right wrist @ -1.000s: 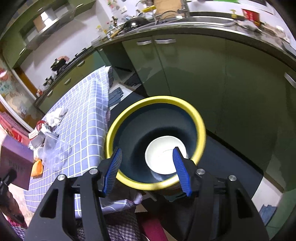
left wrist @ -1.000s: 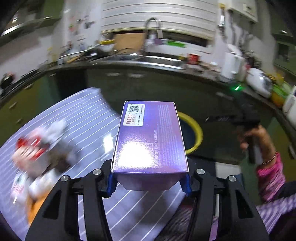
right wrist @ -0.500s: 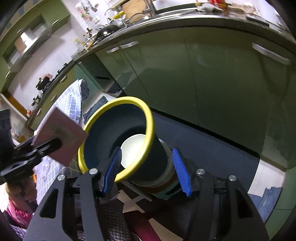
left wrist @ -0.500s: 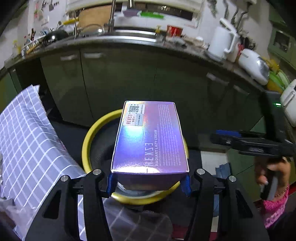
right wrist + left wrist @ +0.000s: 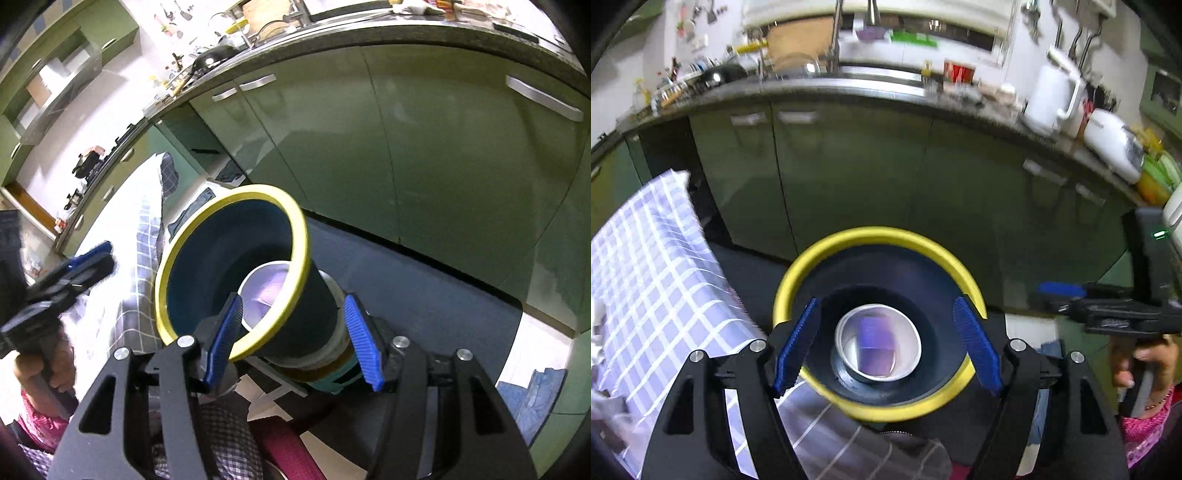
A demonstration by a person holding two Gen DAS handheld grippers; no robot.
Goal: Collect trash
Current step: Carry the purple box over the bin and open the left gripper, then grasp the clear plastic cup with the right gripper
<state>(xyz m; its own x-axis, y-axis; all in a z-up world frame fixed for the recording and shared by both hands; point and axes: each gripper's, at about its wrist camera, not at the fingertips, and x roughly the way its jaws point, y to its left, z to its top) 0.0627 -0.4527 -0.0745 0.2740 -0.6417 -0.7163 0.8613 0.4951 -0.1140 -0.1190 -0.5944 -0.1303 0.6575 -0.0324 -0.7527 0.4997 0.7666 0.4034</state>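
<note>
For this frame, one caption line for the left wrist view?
Open left tongs above yellow-rimmed bin, purple box inside.

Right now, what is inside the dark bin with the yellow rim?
Inside the dark bin with the yellow rim lies a shiny purple box, resting in a white round bowl-like bottom. Whatever is under the box is covered.

Purple box (image 5: pixel 875 345) blurring inside bin's white bottom; countertop clutter (image 5: pixel 964 92) smearing; bin rim (image 5: pixel 295 236) hiding part of box.
</note>
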